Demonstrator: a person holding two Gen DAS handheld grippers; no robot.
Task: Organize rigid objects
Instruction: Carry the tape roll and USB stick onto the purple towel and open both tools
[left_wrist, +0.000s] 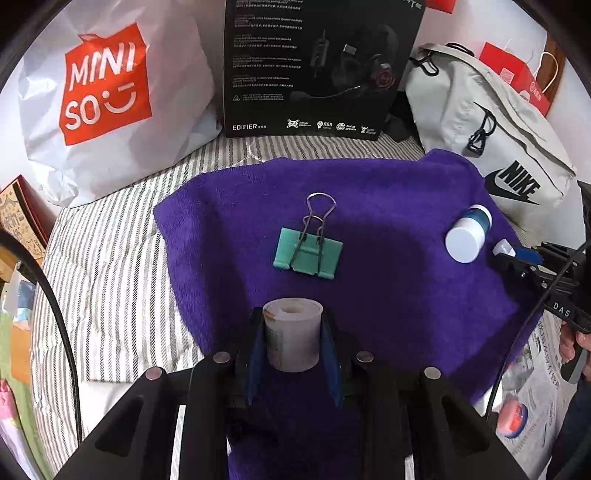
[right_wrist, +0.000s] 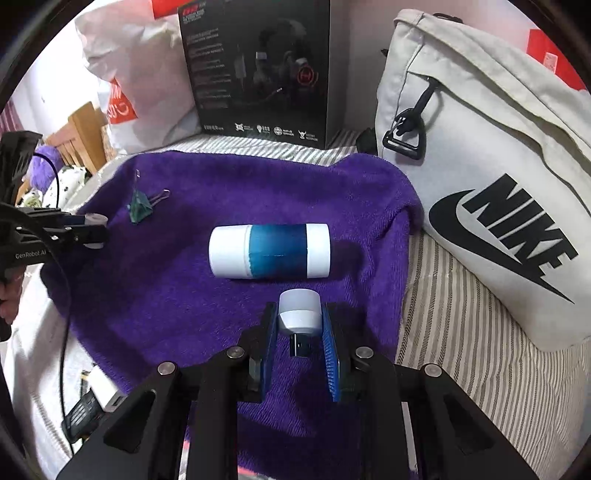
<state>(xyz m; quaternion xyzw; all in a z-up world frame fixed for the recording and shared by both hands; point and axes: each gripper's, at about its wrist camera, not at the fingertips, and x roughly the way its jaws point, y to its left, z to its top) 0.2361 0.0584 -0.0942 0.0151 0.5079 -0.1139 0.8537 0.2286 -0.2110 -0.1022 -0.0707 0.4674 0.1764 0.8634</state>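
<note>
Left gripper (left_wrist: 293, 332), lower centre of its view, pinching a pale paper roll (left_wrist: 292, 334) over the purple towel (left_wrist: 388, 295). Mid-frame, green binder clip (left_wrist: 308, 253). Right gripper (right_wrist: 299, 325) clamping a small white-capped bottle (right_wrist: 299, 314) below the blue-banded white bottle (right_wrist: 269, 250).

Left gripper (left_wrist: 293, 343) clamps pale roll (left_wrist: 292, 334) between blue pads, above purple towel (left_wrist: 388, 280). Green binder clip (left_wrist: 308, 253) lies flat mid-towel, wire handles toward black headset box (left_wrist: 317, 62). White-and-blue bottle (left_wrist: 467, 234) lies at towel's right side. Right gripper (left_wrist: 504, 253) enters at right edge, just beside bottle, small white-tipped item between its tips.
</note>
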